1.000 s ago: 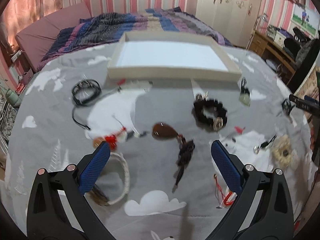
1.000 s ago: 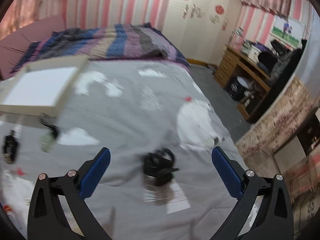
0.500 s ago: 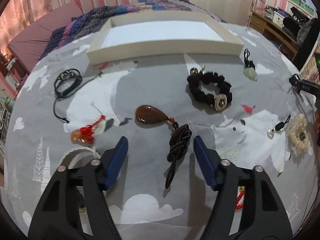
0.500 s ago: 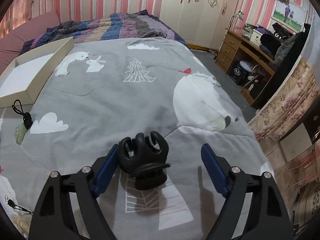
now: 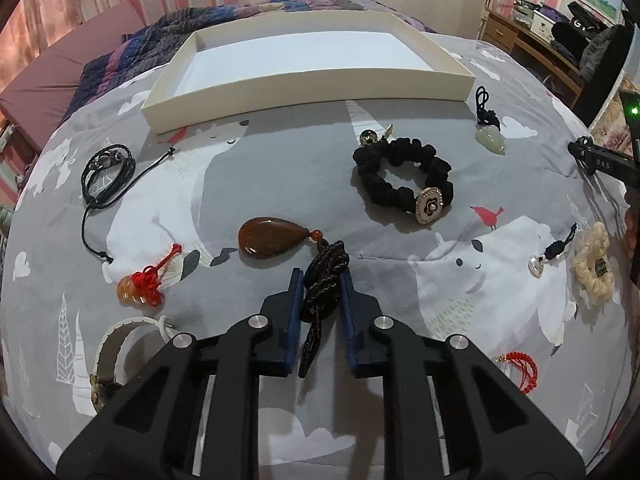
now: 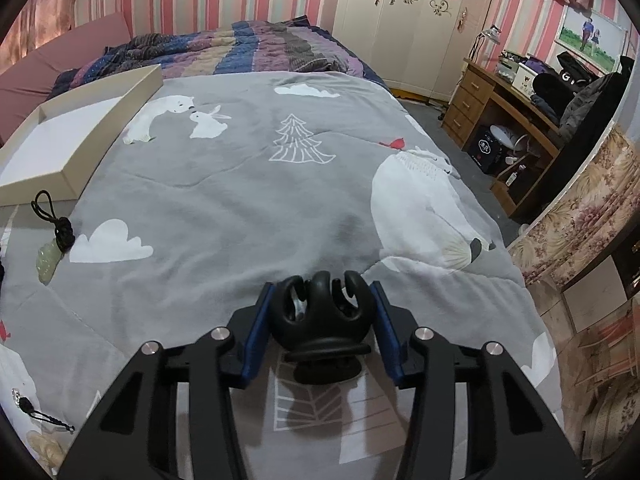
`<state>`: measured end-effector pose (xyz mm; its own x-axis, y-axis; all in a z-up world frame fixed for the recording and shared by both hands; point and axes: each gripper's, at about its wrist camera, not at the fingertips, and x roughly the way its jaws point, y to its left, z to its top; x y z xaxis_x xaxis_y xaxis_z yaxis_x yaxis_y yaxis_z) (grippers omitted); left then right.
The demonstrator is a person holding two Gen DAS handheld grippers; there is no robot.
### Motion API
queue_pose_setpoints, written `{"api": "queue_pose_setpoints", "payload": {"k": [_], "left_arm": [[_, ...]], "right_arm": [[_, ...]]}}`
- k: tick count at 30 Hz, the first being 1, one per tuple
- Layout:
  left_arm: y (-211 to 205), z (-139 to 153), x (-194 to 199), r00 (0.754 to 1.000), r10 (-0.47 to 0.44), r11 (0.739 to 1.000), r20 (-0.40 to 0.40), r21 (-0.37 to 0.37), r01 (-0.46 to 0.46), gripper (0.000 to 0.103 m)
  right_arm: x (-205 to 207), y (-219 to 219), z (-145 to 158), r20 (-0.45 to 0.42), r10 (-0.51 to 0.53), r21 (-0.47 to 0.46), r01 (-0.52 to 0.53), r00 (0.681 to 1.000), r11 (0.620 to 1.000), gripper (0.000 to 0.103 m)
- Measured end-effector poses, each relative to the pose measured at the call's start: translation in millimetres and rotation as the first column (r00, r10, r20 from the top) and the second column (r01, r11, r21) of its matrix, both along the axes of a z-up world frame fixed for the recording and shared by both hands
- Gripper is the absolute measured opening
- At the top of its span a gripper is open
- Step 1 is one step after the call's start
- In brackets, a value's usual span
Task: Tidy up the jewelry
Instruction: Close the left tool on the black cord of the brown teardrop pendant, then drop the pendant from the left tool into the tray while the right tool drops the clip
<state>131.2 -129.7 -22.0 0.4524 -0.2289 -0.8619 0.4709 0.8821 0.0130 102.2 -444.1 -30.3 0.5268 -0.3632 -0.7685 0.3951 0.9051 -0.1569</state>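
Observation:
My left gripper (image 5: 320, 284) is shut on the black knotted cord (image 5: 324, 276) of a brown teardrop pendant (image 5: 272, 237) that lies on the grey bedspread. An empty cream tray (image 5: 308, 80) sits beyond it and also shows in the right wrist view (image 6: 72, 160). My right gripper (image 6: 322, 308) is shut on a black claw hair clip (image 6: 322, 316) resting on the bedspread. A black scrunchie with a flower charm (image 5: 404, 180) and a jade pendant (image 5: 491, 136) lie right of the brown pendant.
A black cord bracelet (image 5: 106, 172), a red-knot amber charm (image 5: 140, 288), a strap bracelet (image 5: 116, 344), a silver charm (image 5: 538, 264), a cream scrunchie (image 5: 594, 264) and a red tassel (image 5: 520, 368) lie scattered. The bed's right edge (image 6: 512, 256) drops to the floor beside a desk (image 6: 504, 112).
Both grippers moved down and forward and closed: the left on the brown pendant's cord, the right on the black hair clip.

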Motion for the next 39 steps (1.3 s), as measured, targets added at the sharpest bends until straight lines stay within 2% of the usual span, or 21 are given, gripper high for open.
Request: {"api": "queue_pose_setpoints", "payload": {"k": [5, 10, 19, 24, 27, 32, 36, 39], "left_arm": [[-0.8, 0.7, 5.2, 1.000, -0.011, 1.000, -0.017, -0.010, 0.011, 0.013], [-2.9, 6.0, 9.8, 0.999, -0.024, 0.999, -0.027, -0.033, 0.023, 0.012], [-4.4, 40.3, 22.7, 0.999, -0.035, 0.996, 0.024, -0.084, 0.037, 0.012], [-2.9, 64.7, 42.3, 0.998, -0.039, 0.994, 0.053, -0.100, 0.044, 0.012], [-1.4, 84.6, 69.7, 0.997, -0.024, 0.992, 0.076, -0.119, 0.033, 0.012], [-4.5, 104.6, 139.3, 0.997, 0.022, 0.991, 0.070, -0.137, -0.013, 0.012], [-17.1, 102.6, 192.8, 0.998, 0.033, 0.991, 0.048, -0.135, -0.026, 0.012], [-25.4, 93.2, 230.2, 0.999, 0.031, 0.987, 0.016, -0.156, -0.028, 0.012]], "right_arm": [[-0.3, 8.0, 16.1, 0.019, -0.002, 0.025, 0.002, 1.000, 1.000, 0.048], [8.7, 29.7, 41.6, 0.048, 0.038, 0.063, -0.041, 0.998, 0.997, 0.048], [41.6, 93.0, 67.7, 0.078, 0.156, 0.084, -0.162, 0.985, 0.983, 0.047], [63.8, 120.2, 86.3, 0.098, 0.219, 0.085, -0.227, 0.971, 0.970, 0.047], [81.8, 130.3, 95.5, 0.109, 0.242, 0.099, -0.253, 0.964, 0.962, 0.047], [129.7, 147.8, 98.5, 0.098, 0.274, 0.138, -0.286, 0.957, 0.948, 0.048], [181.0, 166.1, 89.2, 0.071, 0.297, 0.149, -0.304, 0.952, 0.941, 0.047], [219.2, 167.8, 79.6, 0.067, 0.281, 0.194, -0.288, 0.957, 0.938, 0.047]]}}
